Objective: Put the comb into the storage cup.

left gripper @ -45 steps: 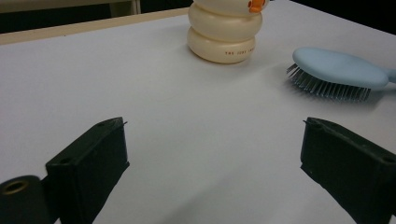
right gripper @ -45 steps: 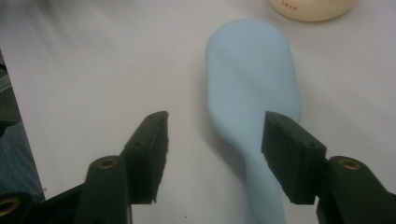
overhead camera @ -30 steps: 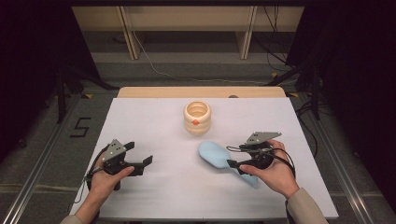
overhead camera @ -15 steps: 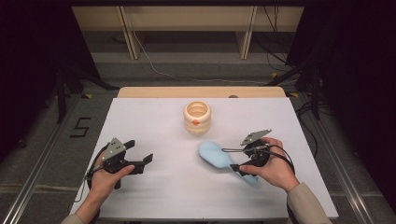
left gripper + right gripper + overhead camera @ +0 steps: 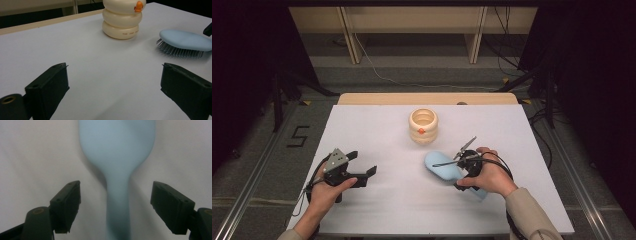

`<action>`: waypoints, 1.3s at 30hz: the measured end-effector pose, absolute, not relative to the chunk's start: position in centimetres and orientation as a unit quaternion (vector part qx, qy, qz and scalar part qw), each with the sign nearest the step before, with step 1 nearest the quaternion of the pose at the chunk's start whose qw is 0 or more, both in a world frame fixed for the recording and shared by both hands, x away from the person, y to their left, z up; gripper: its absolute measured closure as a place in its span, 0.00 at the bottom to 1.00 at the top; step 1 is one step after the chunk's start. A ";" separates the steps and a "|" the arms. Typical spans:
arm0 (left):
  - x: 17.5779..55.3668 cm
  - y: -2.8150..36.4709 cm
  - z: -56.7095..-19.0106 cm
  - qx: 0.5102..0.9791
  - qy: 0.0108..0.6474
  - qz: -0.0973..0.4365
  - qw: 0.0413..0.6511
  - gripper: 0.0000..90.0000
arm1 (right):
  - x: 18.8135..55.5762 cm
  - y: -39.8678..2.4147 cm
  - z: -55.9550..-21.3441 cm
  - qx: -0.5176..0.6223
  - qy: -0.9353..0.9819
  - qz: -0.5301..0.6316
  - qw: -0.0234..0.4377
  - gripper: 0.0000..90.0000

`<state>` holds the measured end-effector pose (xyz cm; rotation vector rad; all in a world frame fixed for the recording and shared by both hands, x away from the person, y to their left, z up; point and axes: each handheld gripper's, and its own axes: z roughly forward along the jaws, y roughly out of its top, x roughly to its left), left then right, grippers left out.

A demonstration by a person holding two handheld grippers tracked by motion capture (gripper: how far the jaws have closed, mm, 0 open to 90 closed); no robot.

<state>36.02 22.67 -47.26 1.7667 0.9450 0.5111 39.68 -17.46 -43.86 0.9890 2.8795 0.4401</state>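
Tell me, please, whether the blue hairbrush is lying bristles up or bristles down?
Bristles down. The blue hairbrush rests on the white table with its smooth back upward and its bristles touching the surface.

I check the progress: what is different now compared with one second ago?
The right tool came down over the blue hairbrush, tilting; its jaws just closed a little, straddling the handle without touching. The left tool, the brush and the cream container stayed put.

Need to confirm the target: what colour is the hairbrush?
Light blue hairbrush, with darker bristles; clearest in the left gripper view.
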 end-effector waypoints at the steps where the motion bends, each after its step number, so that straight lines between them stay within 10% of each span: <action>1: 36.0 22.7 -47.2 0.734 0.393 0.213 0.512 0.08 | 39.8 -17.3 -44.0 0.316 0.938 0.136 0.034 0.29; 39: 36.1 22.6 -47.4 0.736 0.393 0.210 0.510 0.09 | 40.9 -15.5 -45.8 0.314 0.945 0.082 0.036 0.47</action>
